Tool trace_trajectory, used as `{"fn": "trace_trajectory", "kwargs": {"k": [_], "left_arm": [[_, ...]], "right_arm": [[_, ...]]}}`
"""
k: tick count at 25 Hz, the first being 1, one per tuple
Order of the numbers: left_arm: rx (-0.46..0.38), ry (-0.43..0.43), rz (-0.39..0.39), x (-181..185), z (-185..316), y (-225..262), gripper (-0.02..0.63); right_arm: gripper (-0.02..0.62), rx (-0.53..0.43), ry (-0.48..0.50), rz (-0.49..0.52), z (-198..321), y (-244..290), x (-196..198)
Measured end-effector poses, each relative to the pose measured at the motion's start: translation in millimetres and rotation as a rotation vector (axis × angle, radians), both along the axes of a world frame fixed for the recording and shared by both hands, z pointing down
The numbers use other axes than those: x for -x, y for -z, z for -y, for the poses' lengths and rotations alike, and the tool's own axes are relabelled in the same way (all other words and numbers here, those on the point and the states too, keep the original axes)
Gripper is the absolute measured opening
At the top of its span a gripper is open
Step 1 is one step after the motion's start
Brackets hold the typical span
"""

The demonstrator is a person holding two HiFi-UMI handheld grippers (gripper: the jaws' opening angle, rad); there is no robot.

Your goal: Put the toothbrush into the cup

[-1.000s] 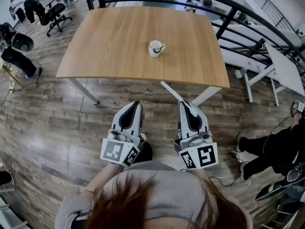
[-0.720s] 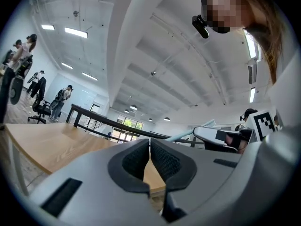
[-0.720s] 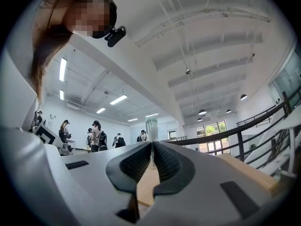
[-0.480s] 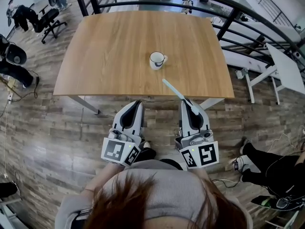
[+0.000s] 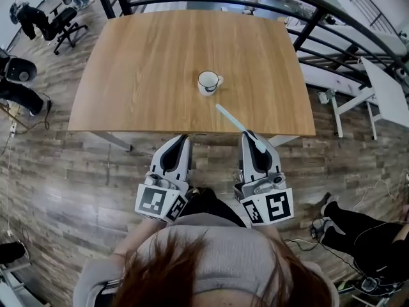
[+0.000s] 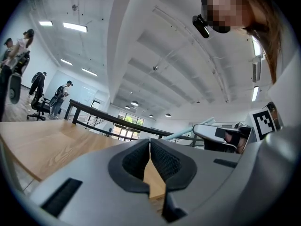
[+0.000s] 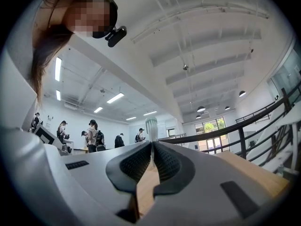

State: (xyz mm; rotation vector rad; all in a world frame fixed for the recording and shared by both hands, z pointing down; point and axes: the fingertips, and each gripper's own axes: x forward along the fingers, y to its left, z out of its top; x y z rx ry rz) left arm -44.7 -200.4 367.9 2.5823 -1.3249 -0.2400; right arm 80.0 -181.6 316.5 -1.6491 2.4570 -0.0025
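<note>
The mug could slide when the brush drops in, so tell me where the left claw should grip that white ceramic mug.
Probably the white ceramic mug by its rim wall on the side away from its handle, left claw coming from the left: the mug stands upright, and the handle juts right, on the pale blue toothbrush side.
</note>
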Motion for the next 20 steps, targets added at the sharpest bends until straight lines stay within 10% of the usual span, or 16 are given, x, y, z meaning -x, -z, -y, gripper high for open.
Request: {"fn": "trace_trajectory", "kwargs": {"k": [20], "left_arm": [[0.054,0.148,0.004,34.8,15.4,-20.0,0.008]], "right_arm": [[0.032,0.068,0.061,-0.246,144.0,-54.3,9.0]]}}
